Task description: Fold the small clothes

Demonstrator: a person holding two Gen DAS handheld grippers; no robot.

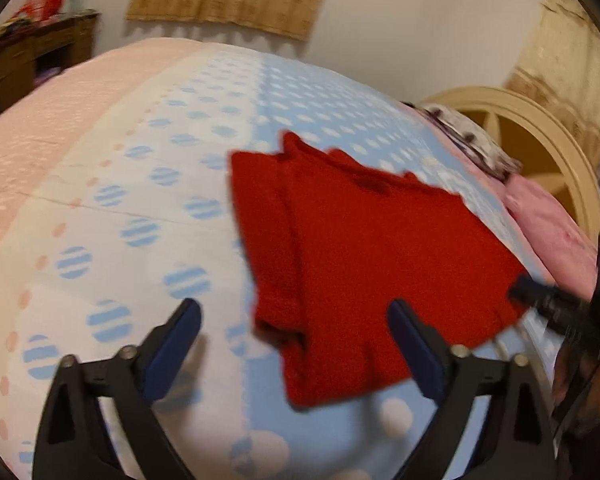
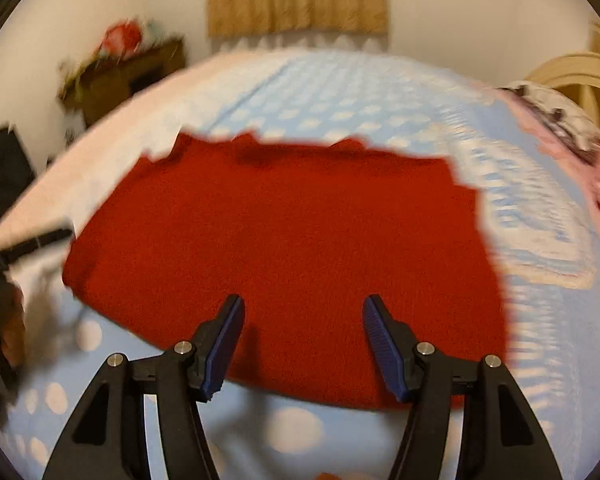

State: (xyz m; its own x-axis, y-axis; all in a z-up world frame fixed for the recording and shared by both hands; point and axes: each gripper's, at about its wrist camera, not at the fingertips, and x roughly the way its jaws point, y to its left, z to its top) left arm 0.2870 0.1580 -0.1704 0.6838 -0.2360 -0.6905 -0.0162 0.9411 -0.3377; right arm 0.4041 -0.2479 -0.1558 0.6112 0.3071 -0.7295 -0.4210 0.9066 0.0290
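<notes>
A red knitted garment lies flat on the bed, with one side folded over along its left edge. In the right wrist view the red garment fills the middle of the picture. My left gripper hovers open over the garment's near left corner, and nothing is between its blue pads. My right gripper is open above the garment's near edge and is not pinching any cloth. Its black tip shows at the garment's right edge in the left wrist view. The left gripper's tip shows at the left of the right wrist view.
The bed sheet is white and light blue with dots. Pink bedding and a patterned cloth lie by the cream headboard on the right. A cluttered wooden desk stands at the back left.
</notes>
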